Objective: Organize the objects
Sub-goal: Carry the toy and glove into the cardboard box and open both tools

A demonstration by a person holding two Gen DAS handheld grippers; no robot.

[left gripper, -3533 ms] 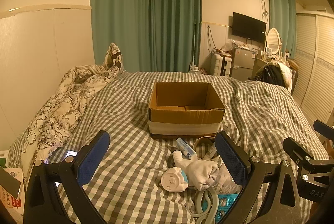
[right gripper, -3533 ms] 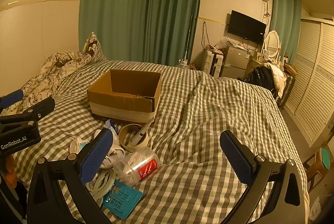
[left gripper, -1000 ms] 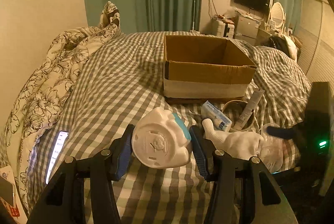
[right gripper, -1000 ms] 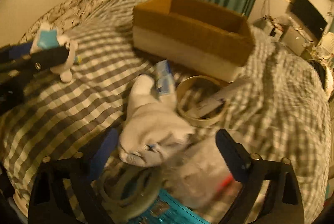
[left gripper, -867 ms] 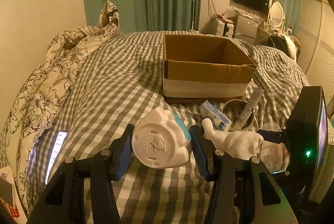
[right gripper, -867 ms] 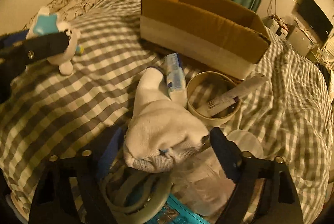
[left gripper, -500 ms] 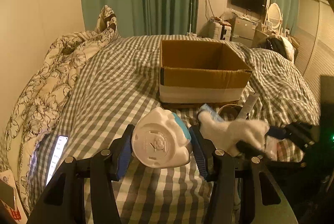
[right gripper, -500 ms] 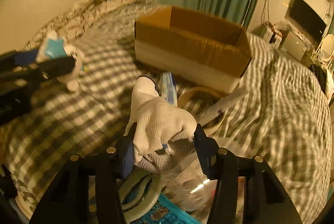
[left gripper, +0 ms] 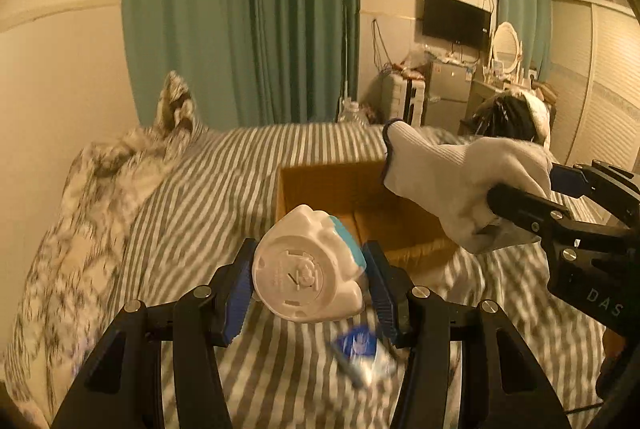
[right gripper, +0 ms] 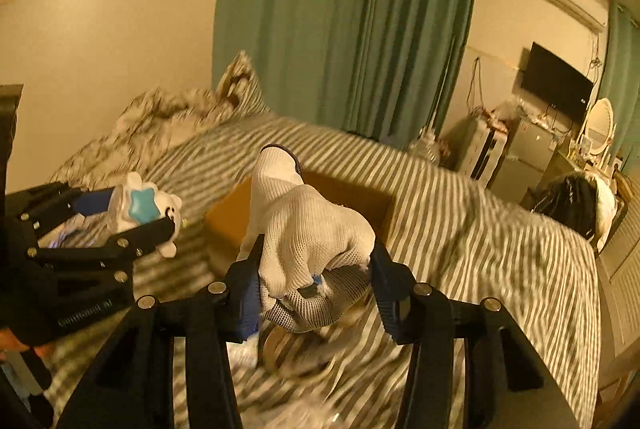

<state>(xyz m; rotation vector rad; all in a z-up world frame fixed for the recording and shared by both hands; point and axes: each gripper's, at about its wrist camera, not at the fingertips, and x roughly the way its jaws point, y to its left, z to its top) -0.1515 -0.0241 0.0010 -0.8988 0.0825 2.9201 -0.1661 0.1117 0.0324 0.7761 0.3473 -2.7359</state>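
Note:
My left gripper (left gripper: 307,283) is shut on a white toy figure with a teal star (left gripper: 310,269), held above the bed just short of the open cardboard box (left gripper: 316,185). It also shows in the right wrist view (right gripper: 142,211) at the left. My right gripper (right gripper: 314,279) is shut on a white knitted glove (right gripper: 308,229) and holds it in the air near the box (right gripper: 228,217). The glove also shows in the left wrist view (left gripper: 448,173), over the box's right side.
The checked bedspread (left gripper: 216,189) covers the bed. A floral duvet (left gripper: 80,213) is heaped along the left wall. A small blue-and-white packet (left gripper: 360,349) lies below the left gripper. More loose items lie blurred below the right gripper. Green curtains (right gripper: 340,29) hang behind.
Both grippers rose and moved forward toward the box, carrying the toy and the glove. The views are now motion-blurred. The right gripper closed on the glove about half a second ago.

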